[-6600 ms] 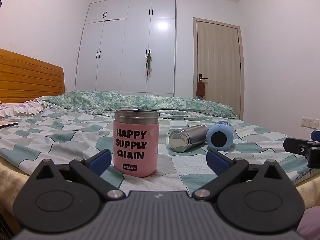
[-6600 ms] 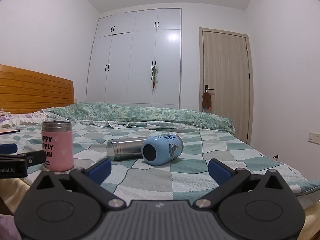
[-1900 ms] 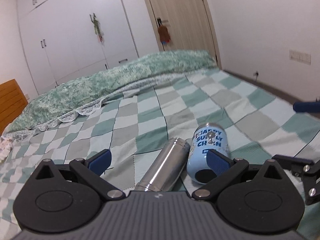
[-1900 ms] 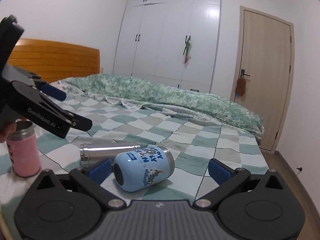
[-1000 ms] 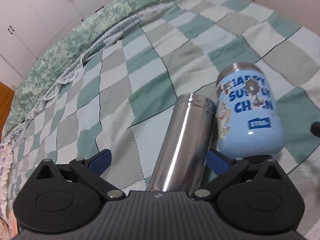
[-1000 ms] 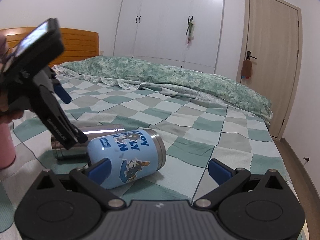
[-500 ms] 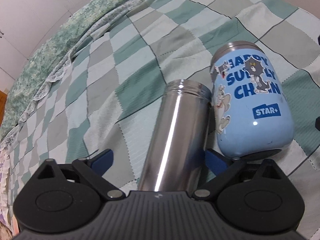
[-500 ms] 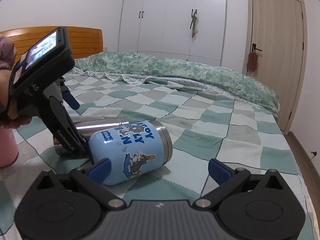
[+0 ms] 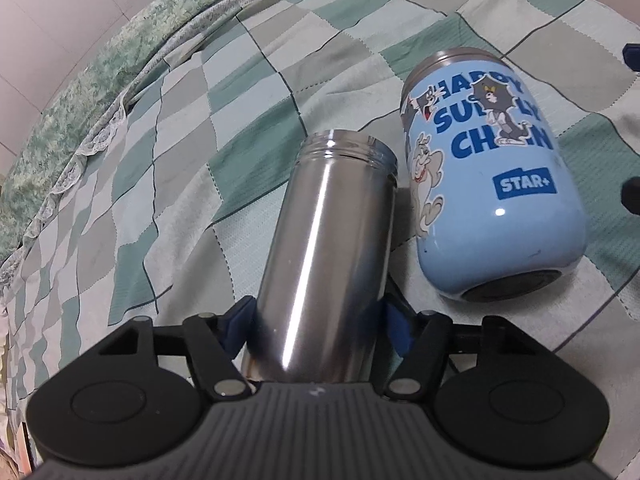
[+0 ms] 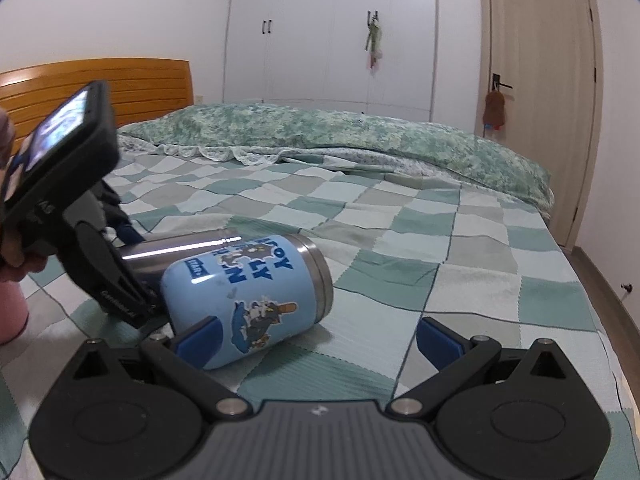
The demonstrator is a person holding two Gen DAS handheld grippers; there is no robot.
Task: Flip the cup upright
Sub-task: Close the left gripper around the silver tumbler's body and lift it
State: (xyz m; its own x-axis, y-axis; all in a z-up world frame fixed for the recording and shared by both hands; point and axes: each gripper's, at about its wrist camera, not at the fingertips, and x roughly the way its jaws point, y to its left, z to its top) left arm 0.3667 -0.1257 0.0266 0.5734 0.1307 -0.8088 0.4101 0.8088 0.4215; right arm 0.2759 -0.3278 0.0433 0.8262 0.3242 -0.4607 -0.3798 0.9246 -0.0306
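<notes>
A steel cup [image 9: 324, 248] lies on its side on the checked bedspread, mouth pointing away. My left gripper [image 9: 318, 326] is shut on its lower body, blue pads pressed on both sides. A light blue cup [image 9: 486, 168] with cartoon stickers lies on its side right beside it, base toward me. In the right wrist view the blue cup [image 10: 248, 292] lies just ahead of my open right gripper [image 10: 316, 340], whose left pad is close to its base; the steel cup [image 10: 176, 252] lies behind it, held by the left gripper [image 10: 132, 276].
A pink cup [image 10: 10, 312] shows at the left edge of the right wrist view. A green quilt [image 10: 340, 140] is bunched across the far side of the bed. The headboard [image 10: 96, 84] is at left, the bed's edge and door at right.
My left gripper came down over the steel cup and its jaws closed on it. The right gripper moved a little closer to the blue cup.
</notes>
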